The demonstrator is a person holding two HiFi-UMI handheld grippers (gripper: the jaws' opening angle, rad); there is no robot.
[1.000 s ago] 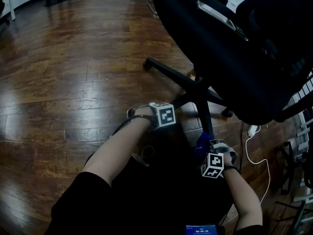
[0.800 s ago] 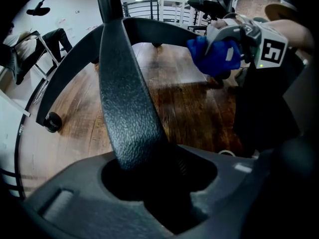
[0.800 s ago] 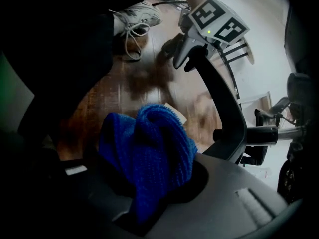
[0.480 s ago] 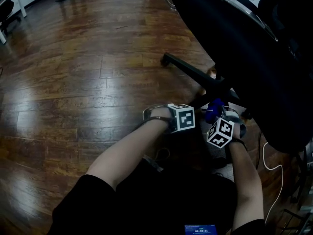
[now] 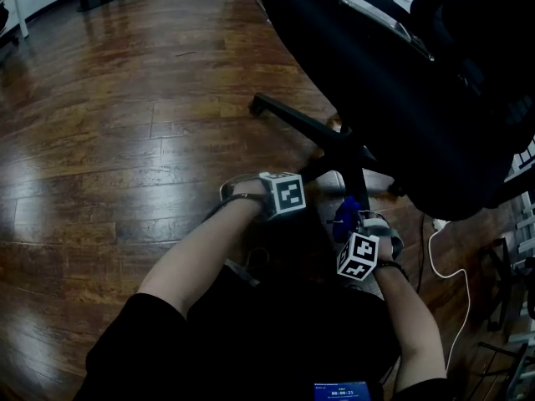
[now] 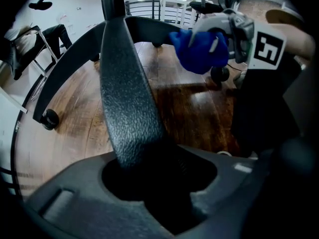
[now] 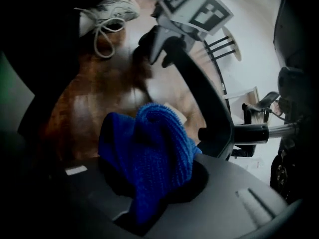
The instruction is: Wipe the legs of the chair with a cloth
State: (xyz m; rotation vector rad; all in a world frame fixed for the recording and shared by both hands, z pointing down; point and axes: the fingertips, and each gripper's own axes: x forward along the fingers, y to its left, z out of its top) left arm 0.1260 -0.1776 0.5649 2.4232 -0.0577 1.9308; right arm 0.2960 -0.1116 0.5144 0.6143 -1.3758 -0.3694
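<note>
In the head view, you hold both claws low under the seat of the black office chair (image 5: 418,98), above the wooden floor (image 5: 125,140). Your left claw (image 5: 306,187) and right claw (image 5: 358,229) are near each other. The blue cloth (image 5: 345,217) sits at the tip of the right one. A white cable (image 5: 447,266) lies on the floor at the right.

In the left gripper view, your left claw pinches a textured black chair leg (image 6: 127,98). Another leg ends in a caster (image 6: 49,118).

In the right gripper view, your right claw is pressed on the bunched cloth. The gripped leg runs just beside it, but contact I cannot tell. A white sneaker (image 7: 107,11) lies on the floor beyond.
</note>
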